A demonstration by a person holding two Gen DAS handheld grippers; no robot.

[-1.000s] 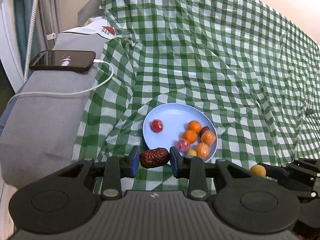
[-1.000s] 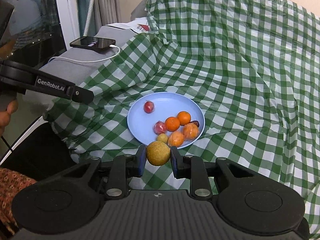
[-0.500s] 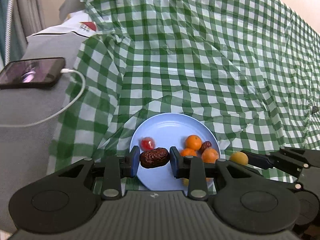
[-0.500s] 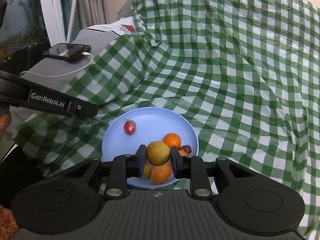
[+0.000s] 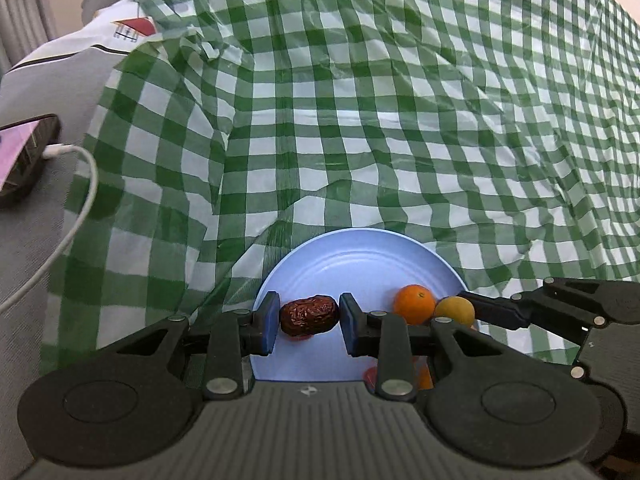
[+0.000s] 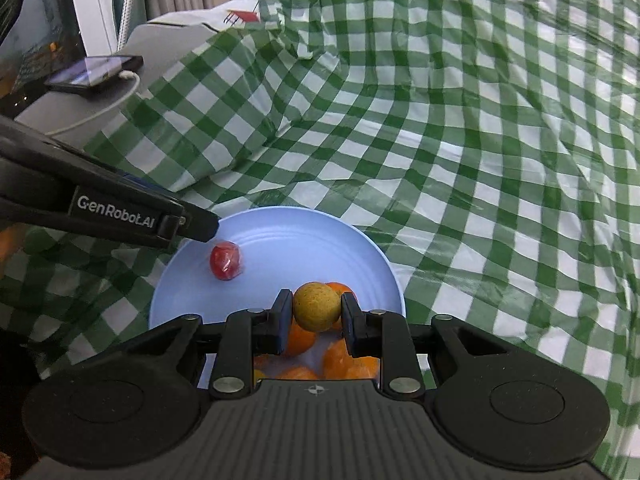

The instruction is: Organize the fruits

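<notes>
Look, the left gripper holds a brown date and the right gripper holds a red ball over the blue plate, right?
Not quite. The right gripper holds a yellow fruit, as the right wrist view shows. The left gripper does hold the brown date over the blue plate.

Two black hand-held claws tilt steeply downward side by side. The left claw point(image 5: 309, 317), with blue pads, is clamped on a wrinkled dark-red date point(image 5: 309, 315). The right claw point(image 6: 316, 311) pinches a round yellow fruit point(image 6: 317, 306) between its dark pads, its fingertips close beside its neighbour's.
</notes>
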